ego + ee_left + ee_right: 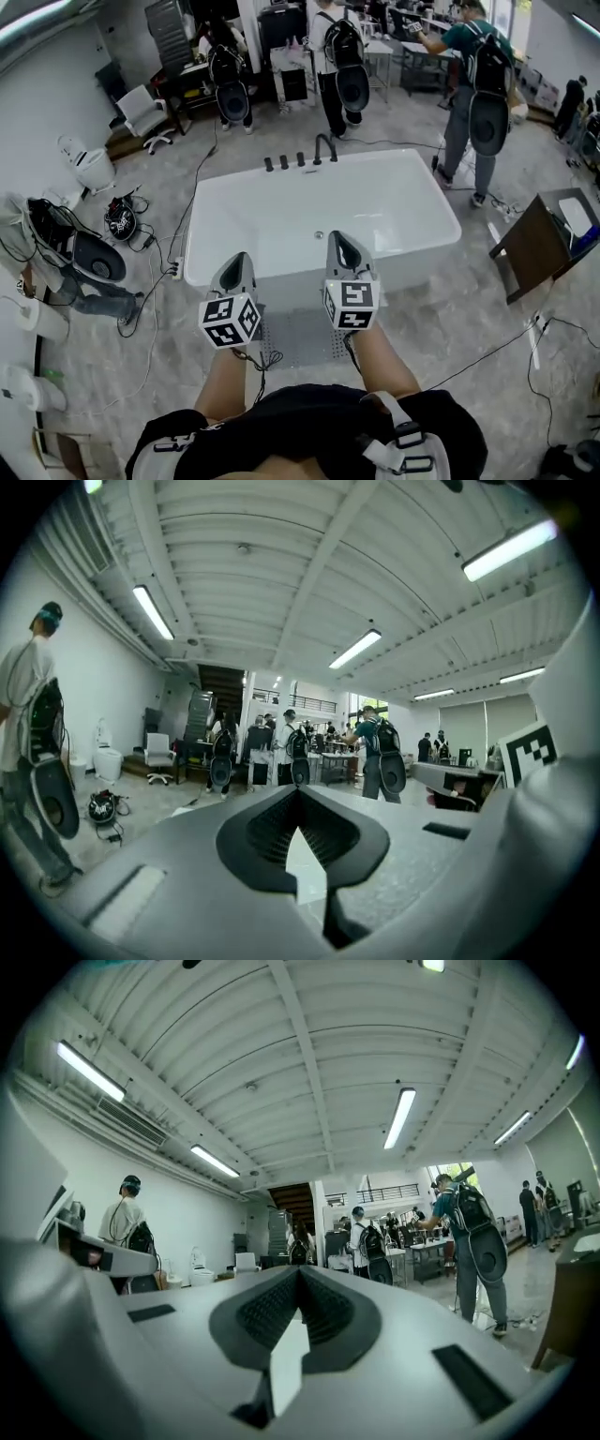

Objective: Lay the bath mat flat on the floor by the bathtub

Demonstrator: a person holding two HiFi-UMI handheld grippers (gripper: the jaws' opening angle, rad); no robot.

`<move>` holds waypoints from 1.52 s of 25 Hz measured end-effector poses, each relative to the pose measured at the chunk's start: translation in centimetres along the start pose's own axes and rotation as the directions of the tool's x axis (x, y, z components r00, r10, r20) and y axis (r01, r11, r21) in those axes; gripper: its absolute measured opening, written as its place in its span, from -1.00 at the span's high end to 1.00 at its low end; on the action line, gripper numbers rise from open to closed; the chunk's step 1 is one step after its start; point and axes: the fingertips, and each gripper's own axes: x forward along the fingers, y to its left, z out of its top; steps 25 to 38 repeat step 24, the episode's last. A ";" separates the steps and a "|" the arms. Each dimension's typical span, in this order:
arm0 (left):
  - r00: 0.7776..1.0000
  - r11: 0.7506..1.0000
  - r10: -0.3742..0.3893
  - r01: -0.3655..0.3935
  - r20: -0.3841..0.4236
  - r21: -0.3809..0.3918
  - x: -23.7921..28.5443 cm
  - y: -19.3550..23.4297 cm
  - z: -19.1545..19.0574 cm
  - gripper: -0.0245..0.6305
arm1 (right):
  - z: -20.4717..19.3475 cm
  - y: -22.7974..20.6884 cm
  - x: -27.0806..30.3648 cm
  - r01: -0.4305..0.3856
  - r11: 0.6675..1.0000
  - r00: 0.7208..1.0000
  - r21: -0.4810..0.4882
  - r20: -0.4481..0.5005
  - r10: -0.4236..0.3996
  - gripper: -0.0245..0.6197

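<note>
Both my grippers are shut tight and hold nothing. The left gripper [238, 262] and the right gripper [342, 242] point level over the big white bathtub [394, 211]. The grey bumpy bath mat [305, 339] lies flat on the floor, right by the tub's near side, so I think the job is about done. A thin black cable [487, 352] runs across the floor nearby. A brown wooden box [536, 242] stands well off to the right. Nothing blocks the mat.

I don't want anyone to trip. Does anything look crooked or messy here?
The grey rectangular bath mat lies flat, square to the white bathtub. Only loose black cables trail over the floor beside it.
</note>
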 end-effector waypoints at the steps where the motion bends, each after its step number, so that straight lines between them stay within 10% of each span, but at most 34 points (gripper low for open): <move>1: 1.000 0.999 0.004 -0.005 0.006 0.034 -0.2 -0.3 0.3 0.91 | 0.4 -0.1 -0.1 0.002 1.000 1.000 0.003 0.008 -0.002 0.91; 38: 0.999 0.995 -0.003 0.007 -0.036 0.104 -0.4 -0.8 -0.5 0.91 | -0.4 0.8 -0.7 -0.052 0.995 0.999 0.087 0.009 0.052 0.90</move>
